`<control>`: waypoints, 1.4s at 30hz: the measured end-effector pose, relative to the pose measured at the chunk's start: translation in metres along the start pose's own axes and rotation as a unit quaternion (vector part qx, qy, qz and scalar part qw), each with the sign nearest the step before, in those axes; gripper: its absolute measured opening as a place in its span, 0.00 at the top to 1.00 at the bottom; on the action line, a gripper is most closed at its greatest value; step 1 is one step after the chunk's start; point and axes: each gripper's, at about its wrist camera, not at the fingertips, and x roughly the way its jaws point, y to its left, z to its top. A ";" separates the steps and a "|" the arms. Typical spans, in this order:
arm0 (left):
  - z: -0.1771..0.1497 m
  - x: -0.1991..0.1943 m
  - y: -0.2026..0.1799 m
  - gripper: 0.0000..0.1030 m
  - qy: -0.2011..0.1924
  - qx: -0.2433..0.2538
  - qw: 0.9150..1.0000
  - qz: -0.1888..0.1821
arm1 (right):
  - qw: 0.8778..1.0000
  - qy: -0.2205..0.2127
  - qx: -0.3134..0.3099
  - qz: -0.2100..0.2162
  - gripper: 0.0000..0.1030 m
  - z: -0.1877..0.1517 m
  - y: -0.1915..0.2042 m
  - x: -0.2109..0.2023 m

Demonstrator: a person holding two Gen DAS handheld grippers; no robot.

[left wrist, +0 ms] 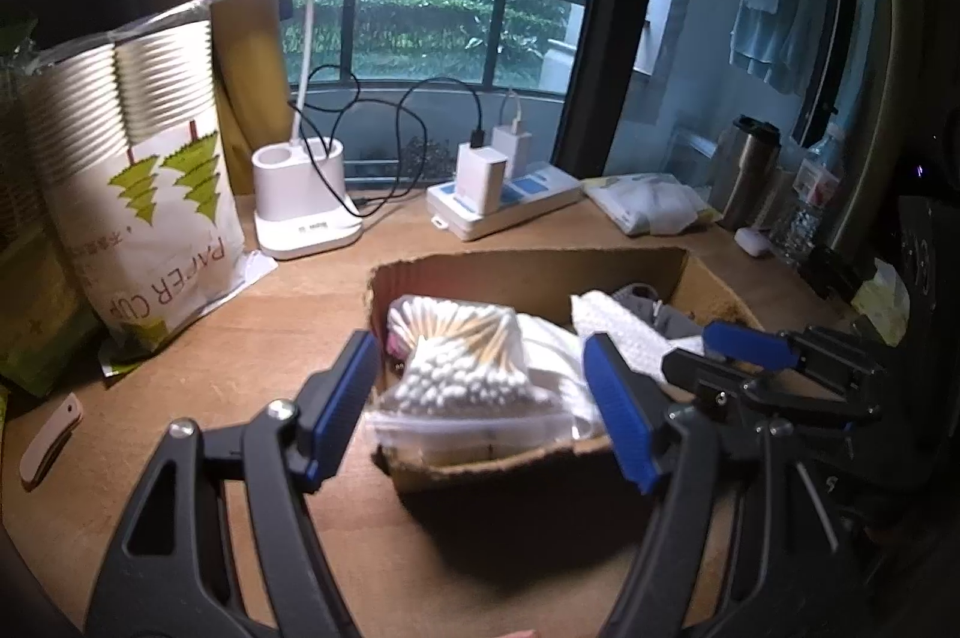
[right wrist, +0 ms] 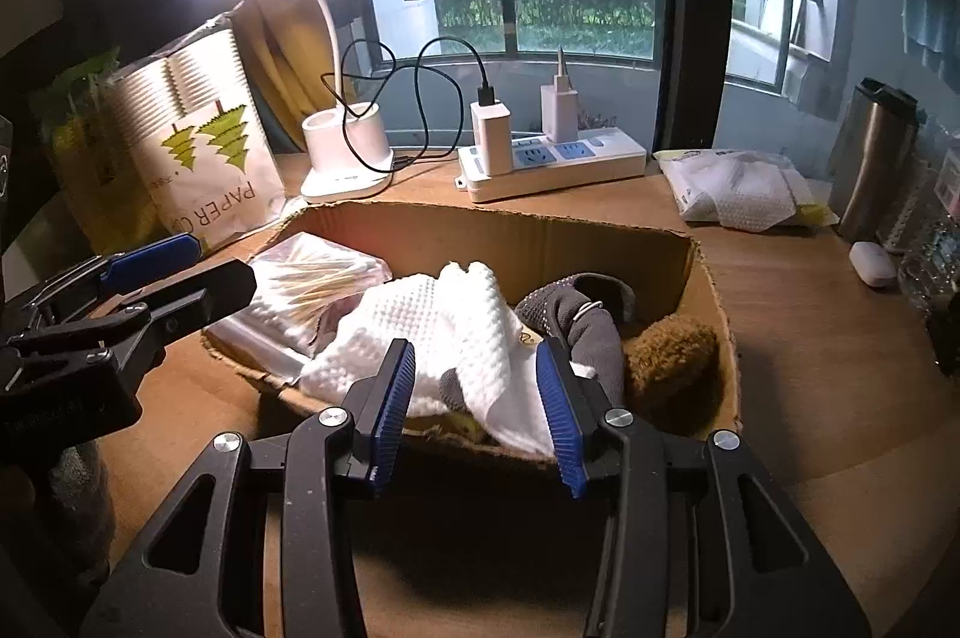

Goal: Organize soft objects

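An open cardboard box (left wrist: 528,272) (right wrist: 498,230) stands on the wooden desk. Inside it lie a clear bag of cotton swabs (left wrist: 456,368) (right wrist: 318,272), a white waffle cloth (right wrist: 432,320) (left wrist: 624,320), a grey dotted sock (right wrist: 594,320) and a brown plush piece (right wrist: 672,356). My left gripper (left wrist: 477,344) hovers open above the swab bag at the box's near left end, its pads clear of the bag. Over the white cloth at the near edge, my right gripper (right wrist: 475,347) is open too, with nothing pressed between its blue pads.
Behind the box are a lit white desk lamp (left wrist: 306,200), a power strip with chargers (left wrist: 510,206) and a packet of white cloths (left wrist: 654,203). A bag of paper cups (left wrist: 156,218) stands at left, a steel tumbler (left wrist: 744,170) at right. A small white case (right wrist: 873,263) lies nearby.
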 end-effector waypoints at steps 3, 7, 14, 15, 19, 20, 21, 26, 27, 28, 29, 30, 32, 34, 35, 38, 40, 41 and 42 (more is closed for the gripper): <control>-0.004 -0.010 -0.004 0.30 -0.004 0.002 1.000 0.000 | 1.000 -0.004 -0.002 0.000 0.57 -0.003 0.003 -0.009; -0.009 -0.023 -0.009 0.30 -0.007 0.004 1.000 0.001 | 1.000 -0.010 -0.004 -0.001 0.57 -0.010 0.006 -0.022; -0.021 -0.046 -0.016 0.30 -0.013 0.006 1.000 0.002 | 1.000 -0.022 -0.004 -0.003 0.57 -0.022 0.009 -0.045; -0.023 -0.048 -0.018 0.30 -0.014 0.006 1.000 0.002 | 1.000 -0.024 -0.005 -0.003 0.57 -0.025 0.010 -0.049; -0.033 -0.060 -0.024 0.30 -0.014 0.010 1.000 0.002 | 1.000 -0.029 -0.002 -0.004 0.57 -0.034 0.009 -0.060; -0.035 -0.063 -0.026 0.30 -0.014 0.011 1.000 0.002 | 1.000 -0.029 -0.002 -0.004 0.57 -0.037 0.009 -0.063; -0.037 -0.066 -0.028 0.30 -0.014 0.012 1.000 0.003 | 1.000 -0.030 -0.002 -0.004 0.57 -0.041 0.010 -0.066; -0.049 -0.078 -0.037 0.30 -0.013 0.018 1.000 -0.001 | 0.999 -0.032 0.001 -0.006 0.57 -0.056 0.009 -0.079; -0.051 -0.081 -0.039 0.30 -0.014 0.019 1.000 -0.002 | 0.999 -0.033 0.001 -0.006 0.57 -0.059 0.009 -0.083; -0.054 -0.084 -0.041 0.30 -0.014 0.020 1.000 -0.003 | 0.999 -0.034 0.002 -0.007 0.57 -0.061 0.009 -0.085; -0.056 -0.087 -0.043 0.30 -0.015 0.021 1.000 -0.004 | 0.999 -0.034 0.002 -0.008 0.57 -0.063 0.010 -0.088; -0.058 -0.090 -0.045 0.30 -0.016 0.023 1.000 -0.004 | 0.999 -0.036 0.003 -0.009 0.57 -0.066 0.009 -0.092; -0.062 -0.097 -0.049 0.30 -0.018 0.026 0.999 -0.006 | 0.999 -0.039 0.004 -0.011 0.57 -0.071 0.010 -0.098; -0.066 -0.104 -0.052 0.30 -0.021 0.028 0.999 -0.007 | 0.999 -0.042 0.004 -0.013 0.57 -0.075 0.010 -0.105; -0.067 -0.107 -0.054 0.30 -0.023 0.029 0.999 -0.007 | 0.999 -0.045 0.004 -0.013 0.57 -0.077 0.010 -0.109; -0.072 -0.117 -0.057 0.30 -0.029 0.032 0.999 -0.008 | 0.999 -0.052 0.003 -0.015 0.57 -0.083 0.013 -0.120; -0.075 -0.125 -0.061 0.30 -0.032 0.033 0.999 -0.009 | 0.998 -0.058 0.002 -0.015 0.57 -0.087 0.014 -0.128; -0.076 -0.127 -0.061 0.30 -0.034 0.034 0.999 -0.009 | 0.998 -0.060 0.002 -0.015 0.57 -0.088 0.016 -0.131; -0.077 -0.131 -0.063 0.30 -0.036 0.036 0.999 -0.010 | 0.998 -0.064 0.001 -0.015 0.57 -0.090 0.017 -0.136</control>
